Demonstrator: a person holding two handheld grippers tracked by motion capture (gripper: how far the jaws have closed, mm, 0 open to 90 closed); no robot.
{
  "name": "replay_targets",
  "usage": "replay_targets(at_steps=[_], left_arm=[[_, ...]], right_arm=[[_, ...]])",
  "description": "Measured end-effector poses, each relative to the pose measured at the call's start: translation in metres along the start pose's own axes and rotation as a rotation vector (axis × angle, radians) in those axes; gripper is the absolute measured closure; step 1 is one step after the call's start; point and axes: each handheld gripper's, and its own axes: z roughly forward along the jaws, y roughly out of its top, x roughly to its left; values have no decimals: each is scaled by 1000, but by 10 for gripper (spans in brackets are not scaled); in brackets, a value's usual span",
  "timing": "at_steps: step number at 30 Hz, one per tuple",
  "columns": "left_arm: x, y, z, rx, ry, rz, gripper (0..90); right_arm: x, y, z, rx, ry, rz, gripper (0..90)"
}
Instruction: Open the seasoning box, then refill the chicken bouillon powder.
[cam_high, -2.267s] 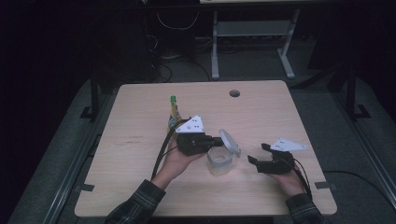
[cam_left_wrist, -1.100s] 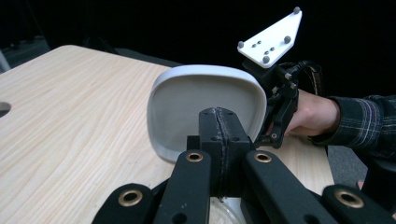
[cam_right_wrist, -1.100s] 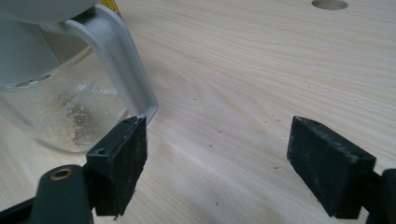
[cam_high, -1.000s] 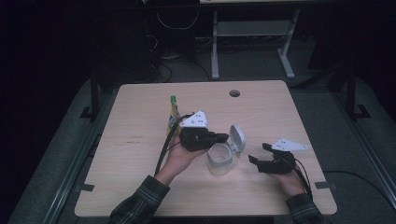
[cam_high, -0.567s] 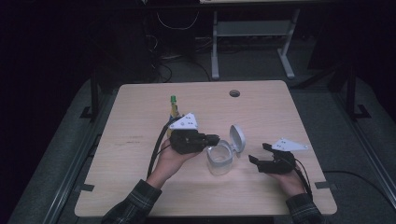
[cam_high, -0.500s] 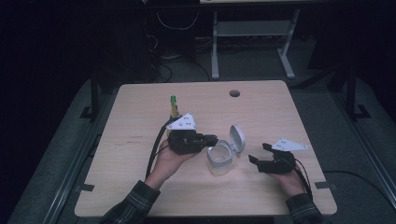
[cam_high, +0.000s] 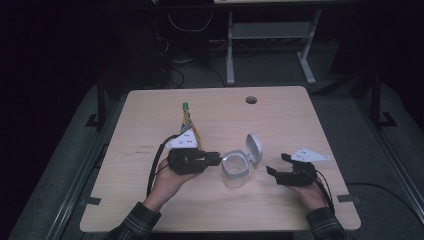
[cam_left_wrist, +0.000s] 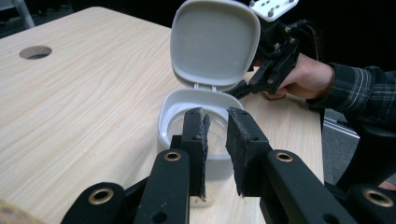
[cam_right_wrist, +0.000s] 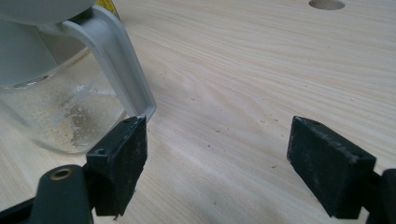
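A clear plastic container (cam_high: 236, 169) stands near the middle of the counter (cam_high: 150, 130), its hinged white lid (cam_high: 254, 148) flipped up and open on the far right side. The left tongs (cam_high: 214, 158) lie level just beside the container's left rim; their jaws have just been opening a little and stand a narrow gap apart with nothing between them. The right tongs (cam_high: 278, 165) rest on the counter to the right of the container, spread wide and empty. A small bottle (cam_high: 187, 120) with a green cap stands behind the left hand (cam_high: 167, 179).
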Motion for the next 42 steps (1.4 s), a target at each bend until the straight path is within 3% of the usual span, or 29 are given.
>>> replay_targets(at_steps=[21, 33, 38, 42], left_arm=[[-2, -37, -40, 25, 53, -60, 744], [2, -53, -66, 26, 119, -88, 729], [9, -56, -77, 17, 170, -100, 674], [16, -54, -80, 11, 220, -107, 522]], right_arm=[[1, 0, 1, 1, -1, 3, 197], [1, 0, 1, 1, -1, 3, 197], [2, 0, 1, 4, 0, 4, 197], [2, 0, 1, 4, -1, 1, 197]])
